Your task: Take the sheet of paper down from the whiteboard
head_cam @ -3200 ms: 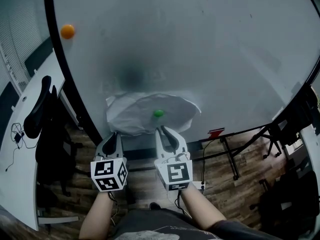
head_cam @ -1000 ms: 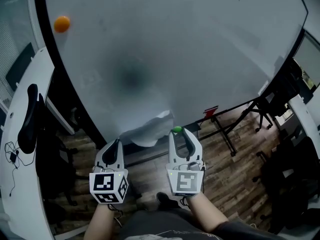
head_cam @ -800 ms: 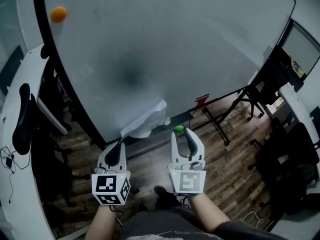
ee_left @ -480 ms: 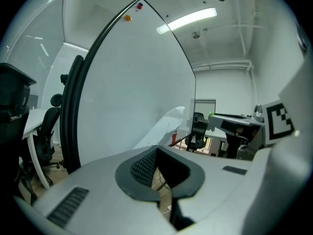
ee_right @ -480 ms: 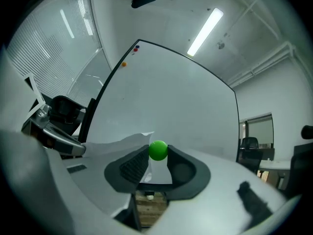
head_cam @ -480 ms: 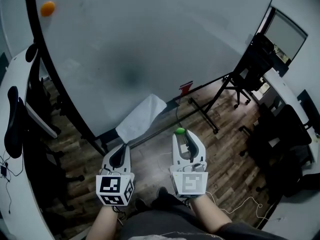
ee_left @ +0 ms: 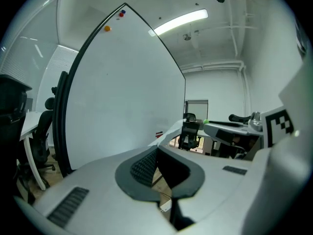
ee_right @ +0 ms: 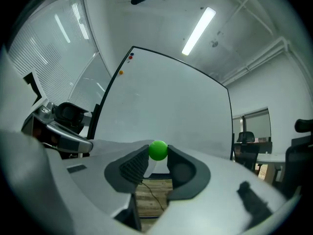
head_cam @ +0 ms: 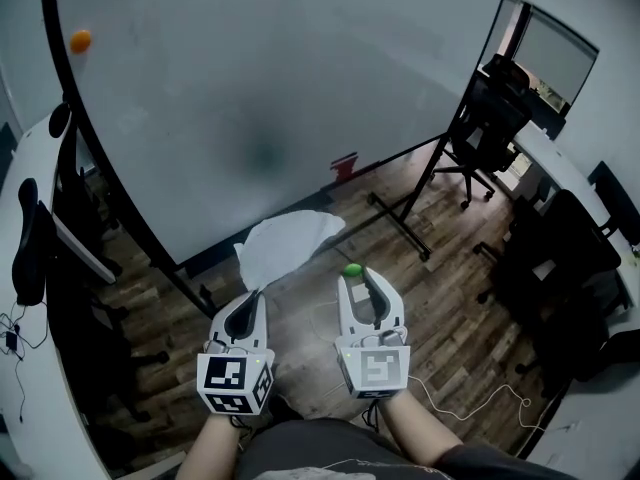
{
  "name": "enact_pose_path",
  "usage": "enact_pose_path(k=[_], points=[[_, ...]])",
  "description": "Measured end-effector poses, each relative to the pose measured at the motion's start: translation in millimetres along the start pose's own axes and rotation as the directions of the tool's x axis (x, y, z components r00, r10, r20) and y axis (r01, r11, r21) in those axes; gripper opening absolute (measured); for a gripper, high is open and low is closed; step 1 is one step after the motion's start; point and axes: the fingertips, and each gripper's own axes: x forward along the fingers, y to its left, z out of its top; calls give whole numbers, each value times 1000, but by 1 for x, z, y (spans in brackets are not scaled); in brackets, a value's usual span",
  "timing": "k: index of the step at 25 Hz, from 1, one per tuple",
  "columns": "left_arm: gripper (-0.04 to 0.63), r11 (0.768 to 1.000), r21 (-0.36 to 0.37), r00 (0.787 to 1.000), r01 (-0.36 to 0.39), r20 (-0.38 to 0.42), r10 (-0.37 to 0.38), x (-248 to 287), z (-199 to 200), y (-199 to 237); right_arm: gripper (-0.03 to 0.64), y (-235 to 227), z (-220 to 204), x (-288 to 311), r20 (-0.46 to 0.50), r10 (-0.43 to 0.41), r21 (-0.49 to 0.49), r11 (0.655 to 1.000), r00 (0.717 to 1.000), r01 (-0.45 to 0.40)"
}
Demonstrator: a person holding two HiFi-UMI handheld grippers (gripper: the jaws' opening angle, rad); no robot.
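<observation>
Left claw (head_cam: 249, 294) clamped on crumpled white paper sheet (head_cam: 285, 244), off the big white whiteboard (head_cam: 280, 78) near its bottom edge; right claw (head_cam: 353, 274) pinches small green round magnet (head_cam: 352, 270); orange round magnet (head_cam: 80, 40) stuck upper-left on board.

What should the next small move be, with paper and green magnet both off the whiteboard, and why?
Probably carry the sheet of paper to the white desk at right and release it: it hangs clear of the whiteboard from the shut left hand-held gripper, while the right hand-held gripper is shut on the green magnet.
</observation>
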Motion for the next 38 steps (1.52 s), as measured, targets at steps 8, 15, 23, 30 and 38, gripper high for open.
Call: enact_pose_path(k=[8,15,23,30,38], points=[[14,998,36,999,-47,-16,48,-42,-14,-50,120,-12,-21,-63,-27,48,39,998,998,-47],[14,996,37,996,-78,-37,80,-89,-36,-83,120,-13,-39,-117,-87,88,69,994,992,-82],[14,988,35,985,-151,-75,153,-143,-65,-95,120,12,-53,-162,-120,158,98,984,980,-147],[14,984,46,982,-171,-80,174,-174,-72,-74,120,43,-71,-176,-227,196,131,977,954,-170],[14,983,55,978,-176,-108,181,-202,-82,-38,120,89,-86,-190,-352,207,134,976,913,-169]])
